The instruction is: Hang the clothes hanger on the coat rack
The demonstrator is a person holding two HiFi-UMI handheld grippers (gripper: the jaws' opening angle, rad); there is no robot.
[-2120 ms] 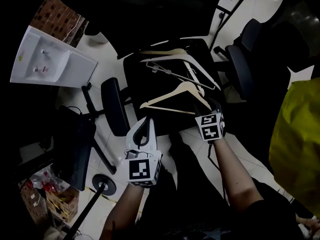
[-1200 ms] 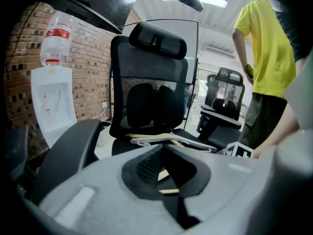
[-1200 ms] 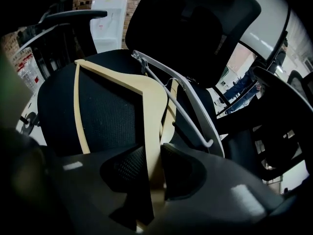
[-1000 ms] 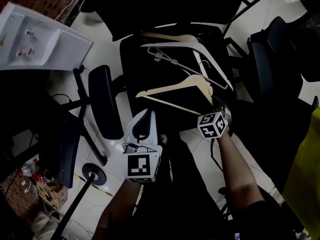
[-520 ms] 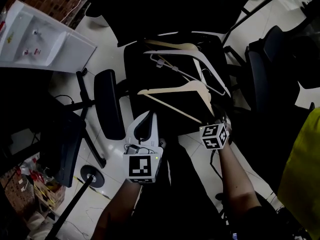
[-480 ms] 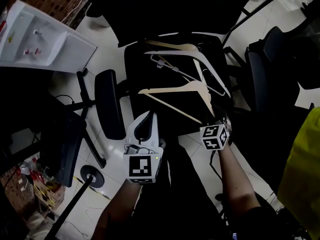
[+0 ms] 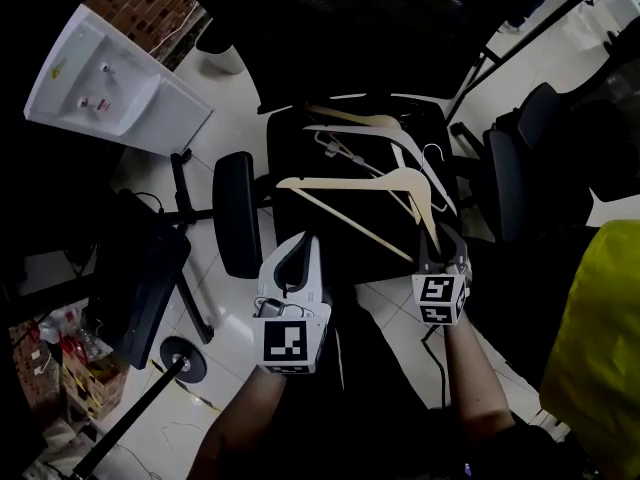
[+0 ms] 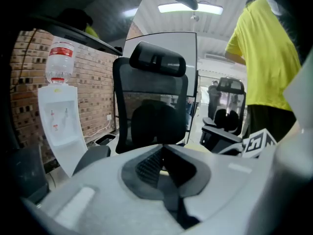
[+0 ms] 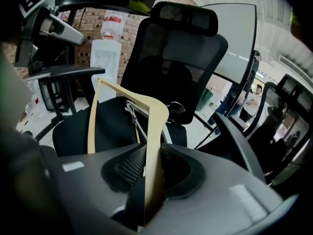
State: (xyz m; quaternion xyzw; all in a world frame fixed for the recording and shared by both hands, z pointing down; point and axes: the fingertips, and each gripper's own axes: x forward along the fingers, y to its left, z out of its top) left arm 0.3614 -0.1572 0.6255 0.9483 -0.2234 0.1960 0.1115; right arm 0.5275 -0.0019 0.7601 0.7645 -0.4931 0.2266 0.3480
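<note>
My right gripper [image 7: 438, 244] [image 9: 149, 153] is shut on one arm end of a pale wooden hanger [image 7: 400, 181] [image 9: 157, 124]. That hanger hangs tilted above the black office chair seat [image 7: 330, 253], with its hook on the far side. Other hangers, one wooden [image 7: 352, 119] and one white [image 7: 375, 134], lie on the seat behind it. To the left, my left gripper [image 7: 304, 242] [image 8: 164, 148] hovers at the seat's front edge, shut with nothing in it. I cannot make out a coat rack for certain.
A white water dispenser [image 7: 110, 78] [image 8: 61, 124] stands by a brick wall at left. The chair's armrest [image 7: 237, 213] juts out left of the seat. Another dark chair [image 7: 520, 168] and a person in yellow [image 7: 600, 338] are at right. A black pole [image 7: 135, 413] crosses the lower left.
The right gripper has risen with the wooden hanger, lifting it off the seat and tilting it. The left gripper has also risen a little.
</note>
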